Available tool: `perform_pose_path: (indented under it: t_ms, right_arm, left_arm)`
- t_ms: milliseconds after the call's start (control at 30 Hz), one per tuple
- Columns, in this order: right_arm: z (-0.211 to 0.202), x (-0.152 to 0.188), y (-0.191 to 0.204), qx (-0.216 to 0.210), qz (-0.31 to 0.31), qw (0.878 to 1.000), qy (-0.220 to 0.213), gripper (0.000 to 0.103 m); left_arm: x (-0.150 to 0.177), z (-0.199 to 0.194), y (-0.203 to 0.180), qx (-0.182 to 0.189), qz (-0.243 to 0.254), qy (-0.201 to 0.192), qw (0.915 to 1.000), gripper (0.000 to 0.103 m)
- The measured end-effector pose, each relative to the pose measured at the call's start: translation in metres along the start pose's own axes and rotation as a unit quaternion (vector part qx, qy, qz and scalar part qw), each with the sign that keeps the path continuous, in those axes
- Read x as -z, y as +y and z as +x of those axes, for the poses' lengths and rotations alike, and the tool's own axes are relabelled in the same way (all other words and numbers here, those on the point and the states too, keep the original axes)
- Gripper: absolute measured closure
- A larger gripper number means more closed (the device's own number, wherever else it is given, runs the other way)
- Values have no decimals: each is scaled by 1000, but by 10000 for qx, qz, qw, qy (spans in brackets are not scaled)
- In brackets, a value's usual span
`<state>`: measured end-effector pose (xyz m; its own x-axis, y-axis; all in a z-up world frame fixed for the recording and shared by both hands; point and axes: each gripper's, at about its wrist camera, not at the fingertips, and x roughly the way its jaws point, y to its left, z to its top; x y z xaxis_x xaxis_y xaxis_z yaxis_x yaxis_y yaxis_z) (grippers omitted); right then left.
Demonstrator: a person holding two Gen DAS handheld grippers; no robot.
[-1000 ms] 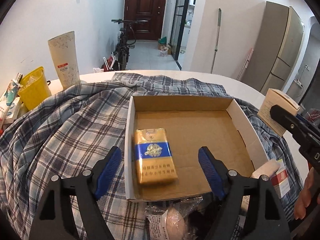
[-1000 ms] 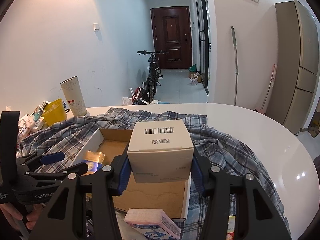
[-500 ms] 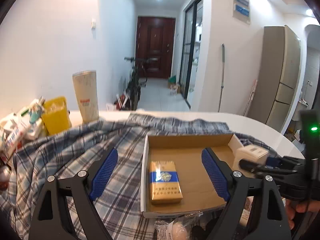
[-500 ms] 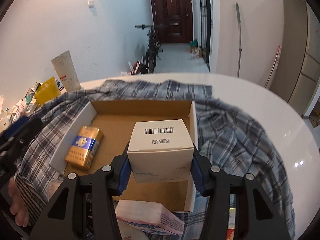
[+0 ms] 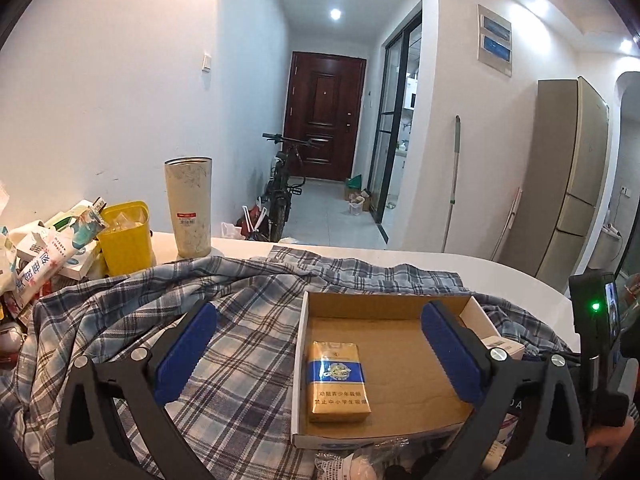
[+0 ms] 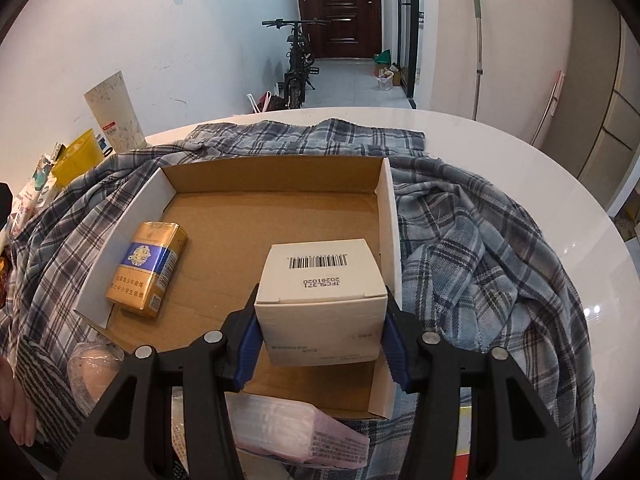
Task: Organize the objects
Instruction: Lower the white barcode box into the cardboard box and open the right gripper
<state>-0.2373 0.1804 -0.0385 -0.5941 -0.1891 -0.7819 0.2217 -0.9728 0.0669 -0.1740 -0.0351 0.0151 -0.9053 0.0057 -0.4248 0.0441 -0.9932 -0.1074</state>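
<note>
Box (image 6: 320,292), white with a barcode, sits clamped in the right claw (image 6: 320,344) at lower centre, over the tray (image 6: 388,216). Lower it flat beside the gold pack (image 6: 146,268) before releasing. Left claw (image 5: 320,354) hangs apart, empty.

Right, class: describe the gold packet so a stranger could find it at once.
Find the open cardboard tray on the plaid cloth. The gold packet lies flat by its left wall. Unlike the plain white box nearby, it has a blue band.
</note>
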Motion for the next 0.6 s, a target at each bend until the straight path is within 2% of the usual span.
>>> perform_pose_path:
  t_ms: [100, 233, 433, 600]
  right_arm:
    - [-1, -1, 0, -62, 7, 10000, -58, 51]
    - [-10, -3, -2, -186, 49, 9995, -236, 39]
    - [-38, -8, -7, -143, 132, 9978, -632, 39]
    - [-82, -8, -8, -242, 202, 9932, -1120, 36]
  left_arm:
    - [1, 1, -1, 12, 6, 63, 10000, 0]
    - [-1, -3, -3, 131, 42, 23, 9999, 0]
    - [-13, -22, -6, 57, 99, -156, 9998, 0]
    - [-28, -46, -14, 109, 270, -198, 9994, 0]
